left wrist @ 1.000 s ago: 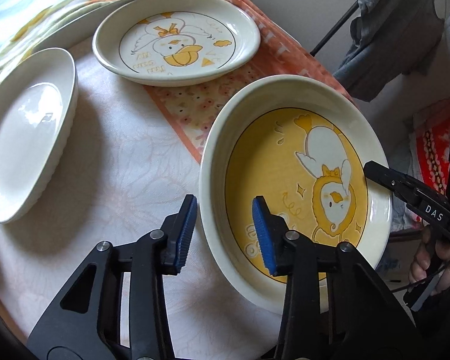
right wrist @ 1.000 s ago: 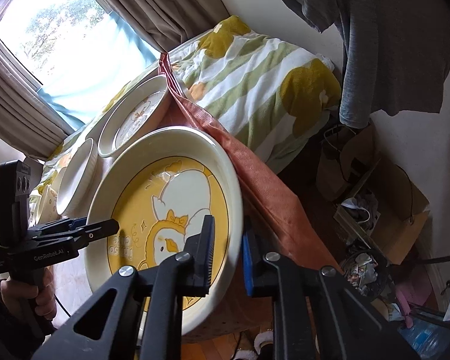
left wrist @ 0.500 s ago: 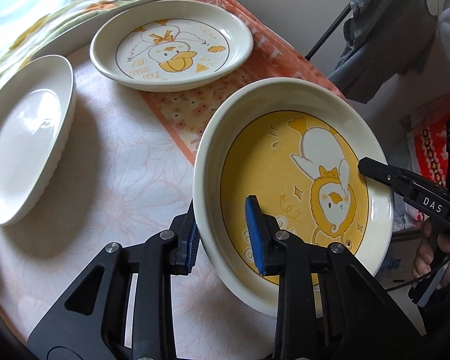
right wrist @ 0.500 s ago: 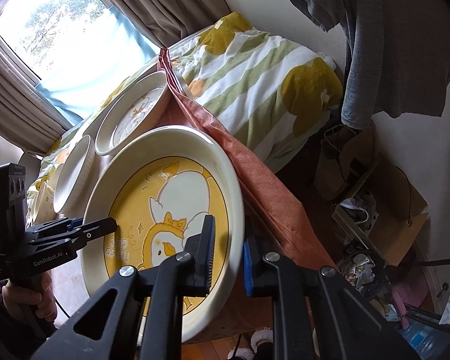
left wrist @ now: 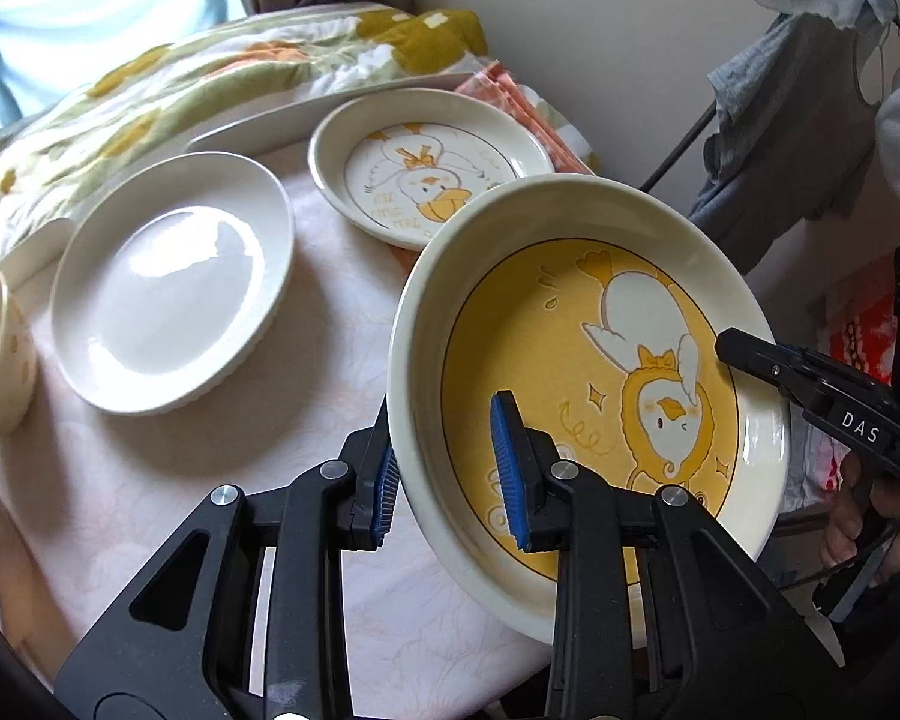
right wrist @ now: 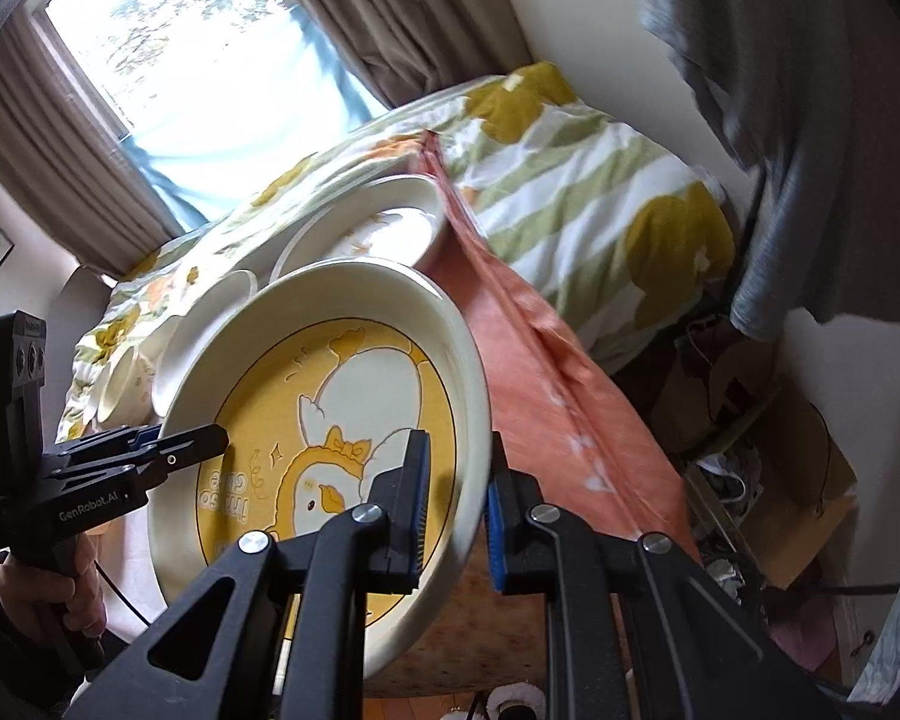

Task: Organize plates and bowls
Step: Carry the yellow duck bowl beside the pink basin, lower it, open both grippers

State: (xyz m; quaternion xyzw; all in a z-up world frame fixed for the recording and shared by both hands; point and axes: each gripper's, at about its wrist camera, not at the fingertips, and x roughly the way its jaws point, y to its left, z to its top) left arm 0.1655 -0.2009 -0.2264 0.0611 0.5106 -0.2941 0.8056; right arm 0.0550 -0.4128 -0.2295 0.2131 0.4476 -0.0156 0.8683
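L gripper [left wrist: 450, 474] & R gripper [right wrist: 456, 501] each clamp opposite rims of yellow plate [left wrist: 576, 360], sharing load to keep it level.

You are working in soft daylight from the window [right wrist: 168, 54], which is blown out to near white; the curtain [right wrist: 426, 18] beside it stays readable. Glare sits on the plain white plate [left wrist: 168, 282] as a broad bright patch; a smaller sheen marks the rim of the yellow plate [left wrist: 762, 438]. Shadows on the tablecloth [left wrist: 330, 360] are faint and soft-edged. Both views bend strongly toward dark rounded corners; the hanging grey cloth [right wrist: 810, 120] and the orange cloth [right wrist: 546, 372] look smeared with motion blur.
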